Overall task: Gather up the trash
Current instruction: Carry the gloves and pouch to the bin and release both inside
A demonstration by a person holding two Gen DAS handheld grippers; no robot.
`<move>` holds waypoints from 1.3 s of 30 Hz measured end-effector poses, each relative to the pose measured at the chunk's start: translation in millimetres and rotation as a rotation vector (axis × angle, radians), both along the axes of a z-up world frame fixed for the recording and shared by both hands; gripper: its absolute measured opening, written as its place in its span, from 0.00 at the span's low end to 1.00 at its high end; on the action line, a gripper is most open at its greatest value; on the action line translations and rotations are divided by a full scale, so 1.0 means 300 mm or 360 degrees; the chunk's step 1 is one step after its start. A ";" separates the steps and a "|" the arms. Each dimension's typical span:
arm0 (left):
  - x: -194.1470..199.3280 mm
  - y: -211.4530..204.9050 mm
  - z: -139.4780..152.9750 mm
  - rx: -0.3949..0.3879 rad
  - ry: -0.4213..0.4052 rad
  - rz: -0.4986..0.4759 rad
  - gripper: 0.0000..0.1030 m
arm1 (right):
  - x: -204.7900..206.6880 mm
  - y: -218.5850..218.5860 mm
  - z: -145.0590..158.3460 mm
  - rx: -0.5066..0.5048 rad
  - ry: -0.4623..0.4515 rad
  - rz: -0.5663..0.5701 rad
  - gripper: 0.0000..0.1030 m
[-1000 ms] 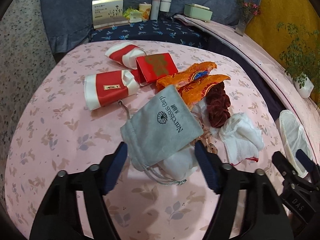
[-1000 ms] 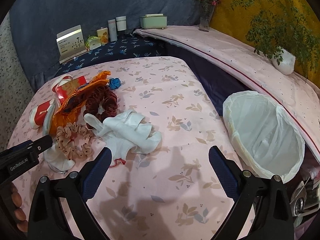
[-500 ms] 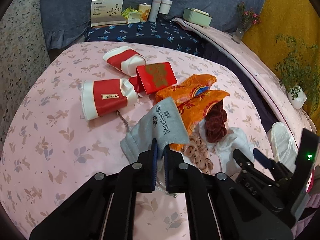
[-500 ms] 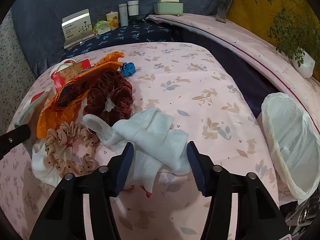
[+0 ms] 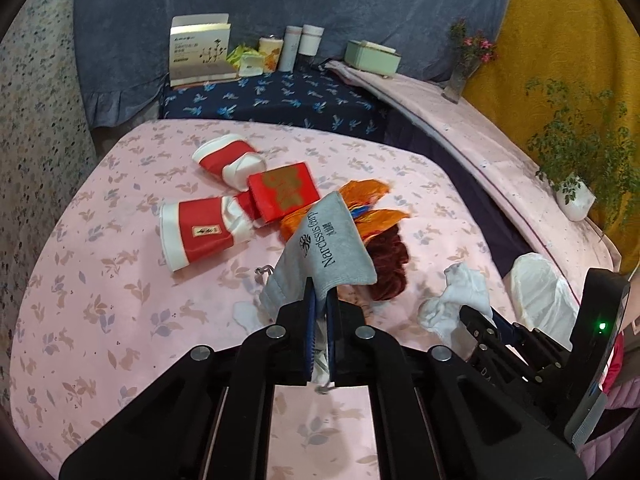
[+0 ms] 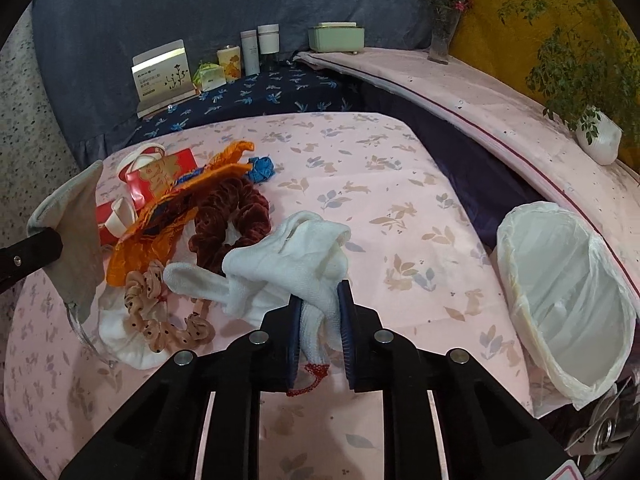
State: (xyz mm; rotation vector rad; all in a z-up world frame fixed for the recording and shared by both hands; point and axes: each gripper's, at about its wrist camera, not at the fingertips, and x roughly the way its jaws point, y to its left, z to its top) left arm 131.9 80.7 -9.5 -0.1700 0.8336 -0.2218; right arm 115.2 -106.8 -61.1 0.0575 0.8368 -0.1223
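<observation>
My left gripper (image 5: 319,300) is shut on a grey drawstring pouch (image 5: 324,246) and holds it lifted off the pink floral table (image 5: 100,300); the pouch also shows at the left of the right wrist view (image 6: 76,240). My right gripper (image 6: 320,304) is shut on a white cloth (image 6: 296,264), which also shows in the left wrist view (image 5: 456,296). A white-lined trash bin (image 6: 560,300) stands at the table's right edge, right of my right gripper.
On the table lie two red and white paper cups (image 5: 200,232), a red packet (image 5: 284,192), orange fabric (image 6: 160,220), a maroon scrunchie (image 6: 228,220), a beige scrunchie (image 6: 160,316) and a blue scrap (image 6: 262,168). Boxes and bottles (image 6: 252,52) stand behind; a potted plant (image 6: 596,140) stands at the right.
My left gripper closed on the grey pouch and raised it off the table. My right gripper moved in over the white cloth, closed on it and lifted it a little.
</observation>
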 end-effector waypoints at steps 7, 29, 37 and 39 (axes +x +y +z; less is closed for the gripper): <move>-0.060 -0.129 0.100 -0.0020 -0.0080 -0.0135 0.04 | -0.086 -0.110 0.119 0.0027 -0.0128 -0.0101 0.16; -0.142 -0.706 0.194 -0.0133 -0.0108 -0.0691 0.04 | -0.297 -0.615 0.207 0.0034 -0.0259 -0.0540 0.16; -0.118 -0.889 0.166 -0.0168 -0.0067 -0.0838 0.04 | -0.311 -0.768 0.158 0.0064 -0.0219 -0.0662 0.16; -0.108 -0.934 0.155 -0.0165 -0.0047 -0.0866 0.04 | -0.311 -0.794 0.147 0.0068 -0.0210 -0.0680 0.17</move>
